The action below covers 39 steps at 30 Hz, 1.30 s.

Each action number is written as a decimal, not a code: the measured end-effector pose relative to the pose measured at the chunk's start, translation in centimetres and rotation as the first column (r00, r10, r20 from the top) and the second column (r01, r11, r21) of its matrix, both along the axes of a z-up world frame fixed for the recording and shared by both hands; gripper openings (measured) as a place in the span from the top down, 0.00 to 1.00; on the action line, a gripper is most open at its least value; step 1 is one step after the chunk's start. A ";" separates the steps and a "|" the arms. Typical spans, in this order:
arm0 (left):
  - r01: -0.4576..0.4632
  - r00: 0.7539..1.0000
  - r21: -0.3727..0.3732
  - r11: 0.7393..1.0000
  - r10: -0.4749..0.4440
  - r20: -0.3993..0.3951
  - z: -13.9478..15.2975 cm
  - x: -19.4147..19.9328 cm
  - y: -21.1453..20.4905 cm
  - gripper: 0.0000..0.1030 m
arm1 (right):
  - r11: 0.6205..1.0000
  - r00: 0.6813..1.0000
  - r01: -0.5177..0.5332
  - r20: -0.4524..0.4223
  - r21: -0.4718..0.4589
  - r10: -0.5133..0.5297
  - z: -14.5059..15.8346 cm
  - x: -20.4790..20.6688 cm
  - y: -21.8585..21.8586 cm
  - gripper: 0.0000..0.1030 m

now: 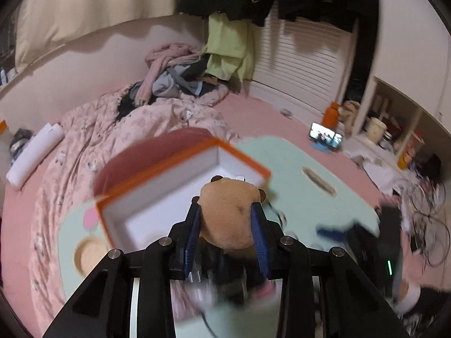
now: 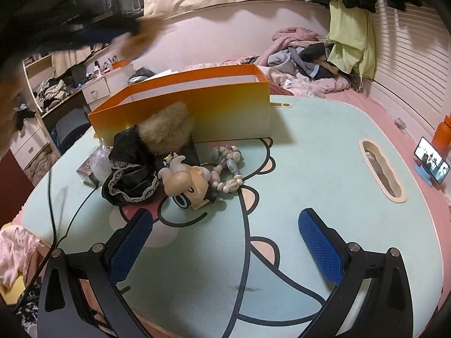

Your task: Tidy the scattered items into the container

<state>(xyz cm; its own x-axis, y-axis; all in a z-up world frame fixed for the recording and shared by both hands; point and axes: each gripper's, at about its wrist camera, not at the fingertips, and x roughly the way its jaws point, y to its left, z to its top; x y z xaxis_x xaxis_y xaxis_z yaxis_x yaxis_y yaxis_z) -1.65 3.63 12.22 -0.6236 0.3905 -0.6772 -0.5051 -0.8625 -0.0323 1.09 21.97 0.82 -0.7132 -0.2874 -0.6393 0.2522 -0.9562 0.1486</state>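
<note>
The left gripper [image 1: 228, 219] has its blue-padded fingers [image 1: 260, 239] clamped on a tan, round plush toy [image 1: 229, 214], held above the near edge of the open orange cardboard box with white lining [image 1: 169, 186]. Best to carry the toy clear over the box's rim, lower it inside, then release. The right gripper [image 2: 225, 242] hovers with fingers apart, empty, in front of the box, where a pale figurine [image 2: 183, 177], bead string [image 2: 228, 166] and black fur-trimmed garment [image 2: 132, 174] wait on the mint cartoon-printed counter [image 2: 324, 146].

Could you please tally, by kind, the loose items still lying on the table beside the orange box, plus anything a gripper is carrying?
Plush toy, held in the left gripper: 1
Doll figure: 1
Bead bracelet: 1
Black fur-trimmed garment: 1
Clear plastic-wrapped item: 1
Small dark box, half hidden: 1
Total: 6
</note>
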 end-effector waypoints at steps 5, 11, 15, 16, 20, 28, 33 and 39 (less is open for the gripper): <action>-0.041 0.995 0.034 0.999 0.038 0.096 -5.1 3.8 -2.1 0.67 | 1.000 1.000 0.004 0.003 0.012 -0.004 0.0 -0.1 -0.1 0.00; -0.097 0.985 -0.027 0.995 0.100 0.140 -10.0 4.7 -1.7 0.66 | 1.000 1.000 0.006 0.004 0.025 -0.006 0.0 -0.2 -0.2 0.00; -0.119 0.988 -0.043 0.992 0.123 0.096 -10.4 4.3 -1.4 0.60 | 1.000 1.000 0.006 0.004 0.026 -0.006 0.0 -0.2 -0.2 0.00; -0.126 0.988 -0.045 0.991 0.129 0.082 -10.5 4.2 -1.3 0.56 | 1.000 1.000 0.007 0.004 0.028 -0.007 -0.1 -0.2 -0.2 0.00; -0.178 0.982 -0.060 0.982 0.181 0.049 -11.3 3.8 -1.2 0.43 | 1.000 1.000 0.007 0.004 0.028 -0.007 -0.1 0.0 -0.3 0.00; -0.222 0.975 0.021 0.975 0.222 0.024 -10.4 6.1 -2.4 0.14 | 0.999 1.000 0.007 0.003 0.031 -0.007 -0.1 0.0 -0.2 0.00; -0.288 0.957 0.008 0.957 0.289 -0.020 -10.2 7.6 -3.0 0.07 | 1.000 1.000 0.007 0.003 0.031 -0.007 -0.2 0.0 -0.2 0.00; -0.348 0.937 -0.023 0.937 0.349 0.014 -11.7 7.1 -3.9 0.06 | 0.999 1.000 0.008 0.001 0.034 -0.008 -0.2 0.1 -0.2 0.00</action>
<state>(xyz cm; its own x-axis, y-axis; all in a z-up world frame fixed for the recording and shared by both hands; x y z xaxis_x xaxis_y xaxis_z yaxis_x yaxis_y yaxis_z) 5.47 -0.27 0.53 -0.7059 0.1375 -0.6948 -0.1724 -0.9848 -0.0198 1.23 21.73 0.60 -0.7145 -0.2600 -0.6496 0.2444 -0.9627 0.1164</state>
